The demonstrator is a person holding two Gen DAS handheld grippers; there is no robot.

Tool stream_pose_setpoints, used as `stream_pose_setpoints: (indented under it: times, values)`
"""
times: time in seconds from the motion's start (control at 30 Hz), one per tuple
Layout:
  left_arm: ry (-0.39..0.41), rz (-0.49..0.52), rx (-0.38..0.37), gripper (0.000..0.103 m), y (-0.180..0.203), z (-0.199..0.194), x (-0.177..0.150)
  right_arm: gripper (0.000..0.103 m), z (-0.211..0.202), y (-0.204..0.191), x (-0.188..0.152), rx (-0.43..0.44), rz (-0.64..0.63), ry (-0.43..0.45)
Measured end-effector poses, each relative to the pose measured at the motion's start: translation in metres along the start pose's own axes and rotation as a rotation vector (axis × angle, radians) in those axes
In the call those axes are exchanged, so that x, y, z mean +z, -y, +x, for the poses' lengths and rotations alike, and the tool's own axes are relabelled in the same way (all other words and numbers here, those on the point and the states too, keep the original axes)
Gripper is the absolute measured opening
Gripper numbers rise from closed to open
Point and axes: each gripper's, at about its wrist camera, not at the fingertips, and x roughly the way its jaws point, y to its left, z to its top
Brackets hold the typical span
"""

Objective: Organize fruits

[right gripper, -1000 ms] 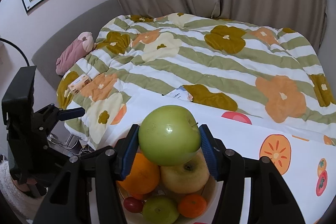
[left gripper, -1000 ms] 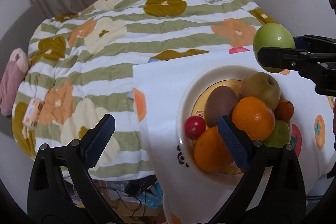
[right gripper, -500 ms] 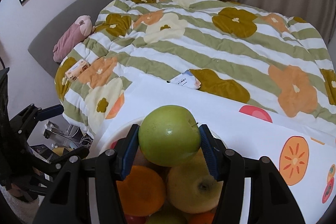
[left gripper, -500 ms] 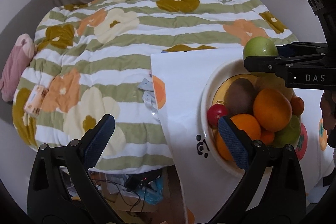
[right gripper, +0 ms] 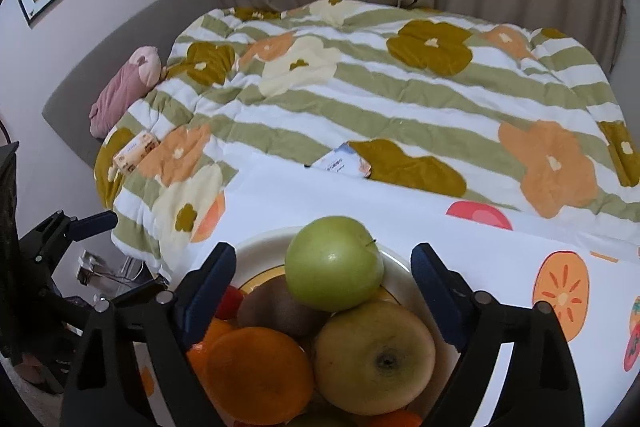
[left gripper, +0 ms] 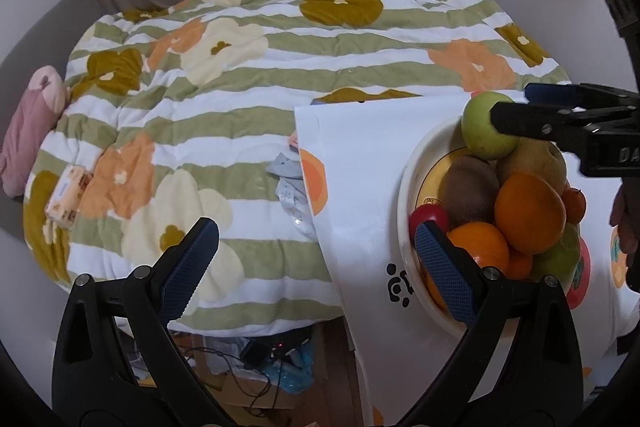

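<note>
A white bowl with a yellow inside stands on a white fruit-print cloth. It holds a green apple on top of the pile, a kiwi, a yellow apple, oranges and a small red fruit. My right gripper is open, its jaws either side of the green apple and clear of it; it also shows in the left wrist view. My left gripper is open and empty, left of the bowl's near rim.
A flowered green-striped quilt covers the bed behind the cloth. A pink pillow and a tissue pack lie at its left. Papers lie at the cloth's left edge. Cables and clutter sit on the floor below.
My right gripper lowered the green apple onto the fruit pile and opened, letting it go. The left gripper drew back to the left, still open.
</note>
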Motion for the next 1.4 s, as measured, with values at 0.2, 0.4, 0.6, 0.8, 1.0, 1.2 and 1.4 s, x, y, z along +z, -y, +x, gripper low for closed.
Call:
stream_pose_setpoints:
  times: [0.2, 0.4, 0.6, 0.8, 1.0, 1.2, 1.4]
  values:
    - [0.046, -0.002, 0.042, 0.103, 0.006, -0.037, 0.01, 0.097, -0.049, -0.003, 0.009, 0.012, -0.005, 0.069]
    - [0.104, -0.024, 0.077, 0.103, 0.034, -0.091, 0.018, 0.103, -0.125, 0.0, 0.002, 0.006, -0.025, 0.154]
    - [0.16, -0.08, 0.062, 0.103, 0.077, -0.142, 0.016, 0.103, -0.191, 0.015, -0.026, -0.077, -0.016, 0.182]
    - [0.181, -0.098, 0.065, 0.103, 0.125, -0.175, 0.001, 0.103, -0.254, 0.038, -0.066, -0.217, -0.01, 0.194]
    - [0.207, -0.112, 0.064, 0.103, 0.159, -0.2, -0.015, 0.103, -0.301, 0.068, -0.104, -0.303, 0.091, 0.198]
    - [0.238, -0.12, 0.046, 0.103, 0.184, -0.221, -0.028, 0.103, -0.325, 0.083, -0.138, -0.372, 0.141, 0.194]
    - [0.245, -0.112, 0.029, 0.103, 0.201, -0.23, -0.044, 0.103, -0.347, 0.081, -0.164, -0.425, 0.141, 0.246]
